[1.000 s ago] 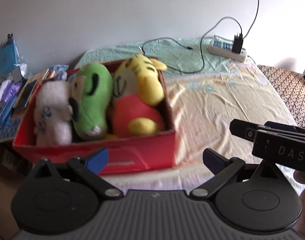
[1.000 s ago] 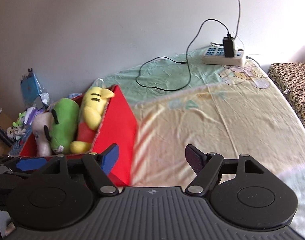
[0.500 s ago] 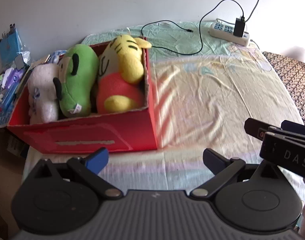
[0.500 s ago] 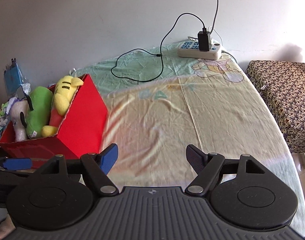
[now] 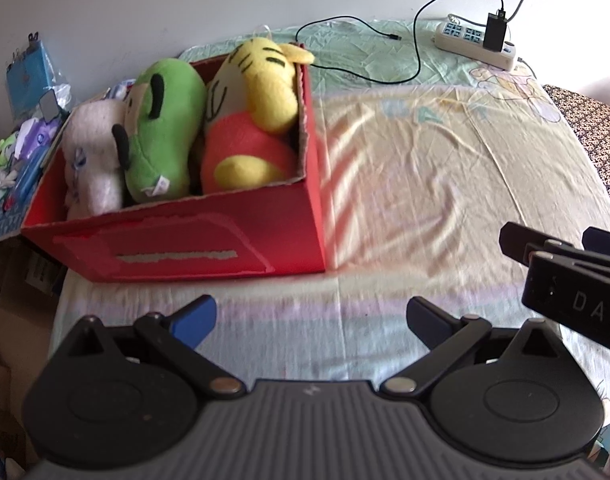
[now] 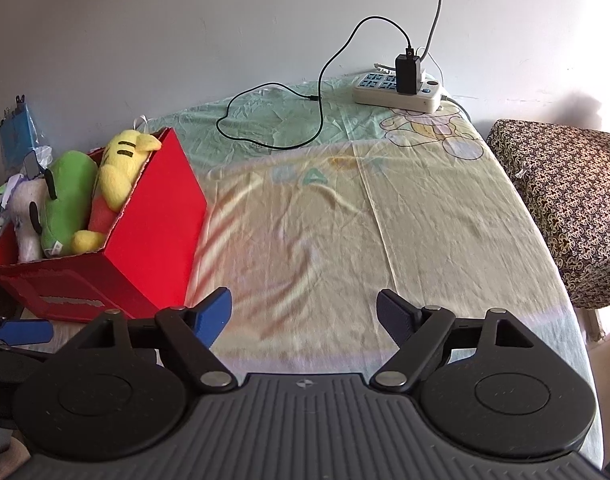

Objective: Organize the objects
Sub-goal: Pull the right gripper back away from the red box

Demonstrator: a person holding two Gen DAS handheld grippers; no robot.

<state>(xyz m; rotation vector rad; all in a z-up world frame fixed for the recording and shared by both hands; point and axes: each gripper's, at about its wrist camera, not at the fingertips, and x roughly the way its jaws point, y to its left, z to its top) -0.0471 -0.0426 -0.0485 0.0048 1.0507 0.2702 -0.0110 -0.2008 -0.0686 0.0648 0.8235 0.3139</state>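
Red box (image 5: 209,240): three plush toys (image 5: 161,136) packed; soft, light, best pinched at a limb. Left claw (image 5: 309,320) and right claw (image 6: 305,312): released, nothing held.

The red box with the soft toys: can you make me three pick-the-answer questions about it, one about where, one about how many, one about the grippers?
1. Where does the red box stand?
A. on the bed sheet's left side
B. on the patterned stool
C. beside the power strip

2. How many soft toys are in it?
A. one
B. three
C. five

3. How is the left hand-held gripper?
A. shut on a toy
B. open, holding nothing
C. shut on a cable

Answers: 1 A, the box sits at the sheet's left side. 2 B, the white toy, green toy and yellow toy. 3 B, fingers apart, nothing between.
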